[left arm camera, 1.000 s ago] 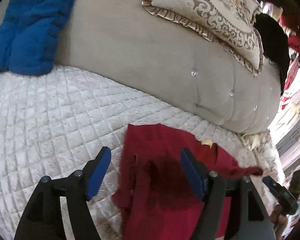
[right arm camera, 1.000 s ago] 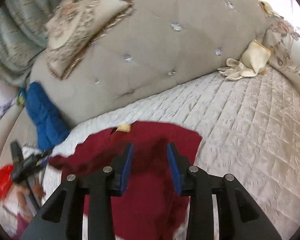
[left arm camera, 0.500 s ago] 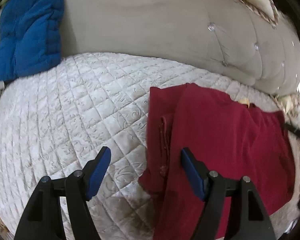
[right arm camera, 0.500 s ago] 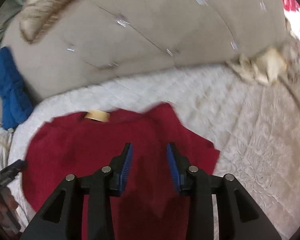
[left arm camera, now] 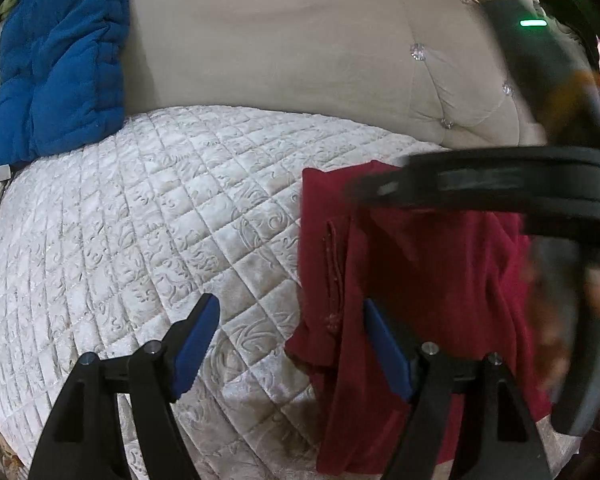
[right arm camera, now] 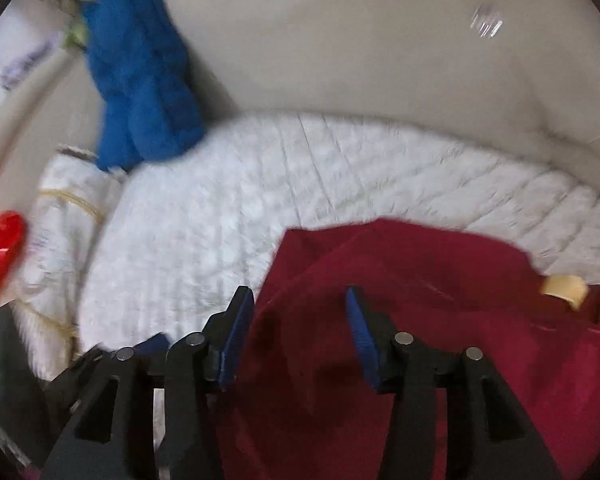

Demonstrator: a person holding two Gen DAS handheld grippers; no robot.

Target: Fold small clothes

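On the quilted white bed cover point(left arm camera: 148, 216), backed by a tufted beige headboard point(left arm camera: 300, 48) with a blue padded blanket point(left arm camera: 56, 68) draped at its left end, we see the dark red garment point(left arm camera: 432, 276) lying partly folded, one side panel already turned inward along its left edge. Our left claw point(left arm camera: 292, 344) hangs spread wide over that left edge with nothing between its pads; one pad is over bare quilt, the other over the red cloth. Our right claw point(right arm camera: 296, 336) is opening above the same garment, blurred by motion, and its pads press on nothing.

To do this fold well, we judge that each claw should pinch a single layer at a matching point along the edge, lift together, and lay the cloth over evenly so the crease runs straight and the tucked panel does not slide out.

At the collar sits a small tan label point(right arm camera: 564, 290); any writing on it is too blurred to read.
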